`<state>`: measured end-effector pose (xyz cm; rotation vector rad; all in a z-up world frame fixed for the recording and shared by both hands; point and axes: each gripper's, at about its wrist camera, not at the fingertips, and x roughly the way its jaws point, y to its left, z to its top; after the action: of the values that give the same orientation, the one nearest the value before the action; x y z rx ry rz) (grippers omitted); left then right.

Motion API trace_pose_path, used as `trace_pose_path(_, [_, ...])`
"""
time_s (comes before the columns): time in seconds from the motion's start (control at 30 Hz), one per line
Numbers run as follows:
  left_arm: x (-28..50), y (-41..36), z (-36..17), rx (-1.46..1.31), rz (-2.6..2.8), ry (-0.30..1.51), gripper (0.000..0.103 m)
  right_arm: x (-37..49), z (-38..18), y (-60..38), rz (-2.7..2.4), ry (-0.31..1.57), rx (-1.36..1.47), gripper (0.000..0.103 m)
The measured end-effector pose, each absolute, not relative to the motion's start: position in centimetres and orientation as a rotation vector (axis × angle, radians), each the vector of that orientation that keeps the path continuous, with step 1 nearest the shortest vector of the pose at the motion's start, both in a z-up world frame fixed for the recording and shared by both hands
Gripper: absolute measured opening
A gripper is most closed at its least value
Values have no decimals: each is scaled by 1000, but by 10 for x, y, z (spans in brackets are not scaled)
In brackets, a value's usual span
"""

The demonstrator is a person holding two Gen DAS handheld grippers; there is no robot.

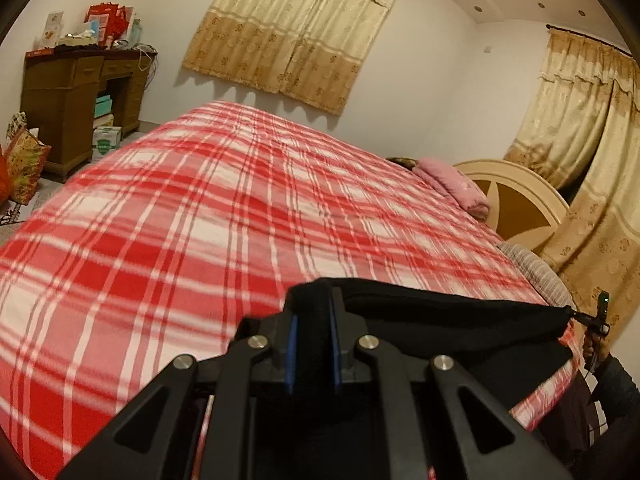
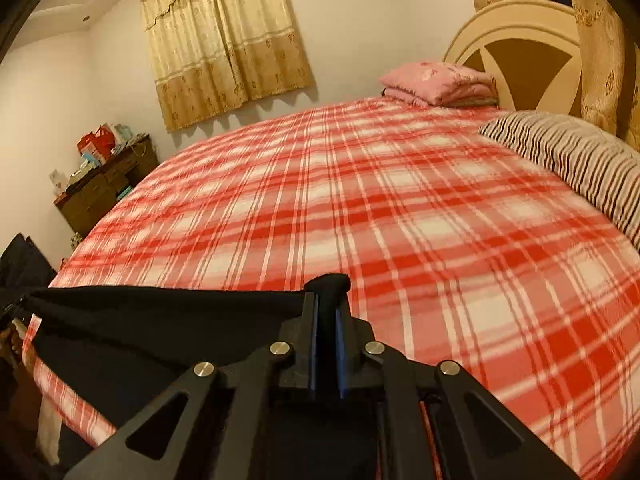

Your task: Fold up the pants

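holding black fabric pants (image 1: pixel 440 320) stretched taut above the near edge of the red-and-white plaid bedspread (image 1: pixel 200 208). left gripper (image 1: pixel 313 312) clenched on one corner of the cloth, right gripper (image 2: pixel 327 304) clenched on the other. folded pink blanket (image 2: pixel 440 82) at the bedspread's far end, striped pillow (image 2: pixel 572 160) beside it.

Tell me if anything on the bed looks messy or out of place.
Nothing stands out. The plaid bedspread lies smooth, the pink blanket sits folded by the headboard, and the black pants stretch taut between both grippers.
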<state>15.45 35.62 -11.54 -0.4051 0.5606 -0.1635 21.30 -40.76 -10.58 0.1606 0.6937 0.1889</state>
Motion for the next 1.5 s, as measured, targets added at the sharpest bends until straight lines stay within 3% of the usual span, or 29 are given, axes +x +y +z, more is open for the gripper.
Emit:
trace_pose_path(0.7, [100, 363, -163, -373, -185, 603, 18, 172, -150, -420, 168, 845, 111, 8])
trace_pose_path(0.77, [95, 364, -164, -356, -168, 610, 21, 173, -148, -423, 174, 858, 115, 10])
trace_pose_path(0.9, [87, 364, -164, -274, -105, 614, 38, 168, -141, -433, 129, 845, 118, 38])
trace_pose_path(1.0, [81, 363, -161, -186, -48, 617, 46, 160, -130, -440, 73, 822, 109, 38])
trace_pose_path(1.13, [70, 371, -161, -94, 54, 637, 46, 151, -109, -444, 13, 758, 116, 38])
trace_pose_path(1.33, [54, 389, -155, -210, 132, 599, 46, 154, -74, -391, 106, 678, 86, 38])
trace_pose_path(1.5, [62, 362, -137, -257, 77, 543, 62, 167, -72, -269, 308, 672, -110, 38])
